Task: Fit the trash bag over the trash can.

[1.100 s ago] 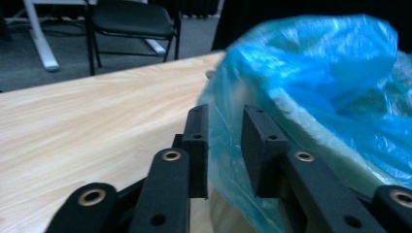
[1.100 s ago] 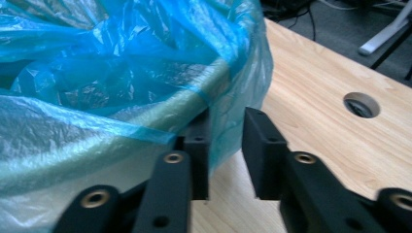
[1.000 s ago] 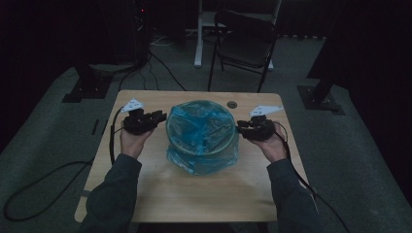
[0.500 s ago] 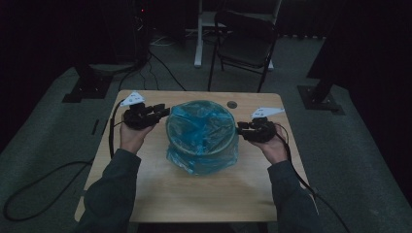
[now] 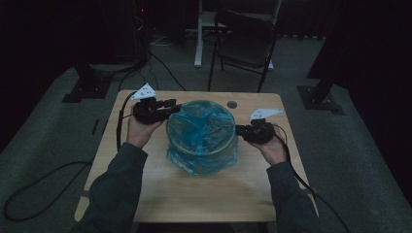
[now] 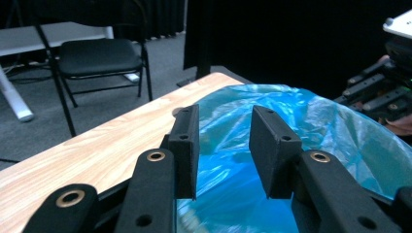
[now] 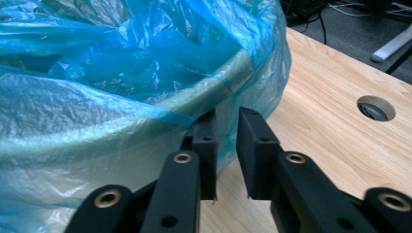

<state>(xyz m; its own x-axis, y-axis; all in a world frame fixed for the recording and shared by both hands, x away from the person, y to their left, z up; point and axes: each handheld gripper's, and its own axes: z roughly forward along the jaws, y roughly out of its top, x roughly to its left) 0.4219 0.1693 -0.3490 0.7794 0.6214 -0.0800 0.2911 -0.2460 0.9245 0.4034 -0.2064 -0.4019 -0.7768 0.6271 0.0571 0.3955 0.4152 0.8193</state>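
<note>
A round bin lined with a blue plastic bag [image 5: 201, 133] stands in the middle of the wooden table [image 5: 194, 194]. My left gripper [image 5: 171, 105] hovers at the bin's far-left rim, open, and in the left gripper view [image 6: 224, 114] the bag [image 6: 291, 121] lies below and beyond its jaws. My right gripper [image 5: 239, 130] is at the bin's right side, low by the rim. In the right gripper view [image 7: 227, 116] its jaws have just been closing. A narrow gap is left, with a fold of the bag [image 7: 121, 73] at its far end and no pad visibly pressing on it.
A round cable hole [image 5: 231, 104] sits in the table behind the bin. A black chair [image 5: 245, 43] and a white desk leg stand on the floor beyond the table. Cables trail from both grippers over the table's edges.
My left gripper has risen and moved toward the table's far side along the bin's left rim. The right hand has stayed at the bin's right side.
</note>
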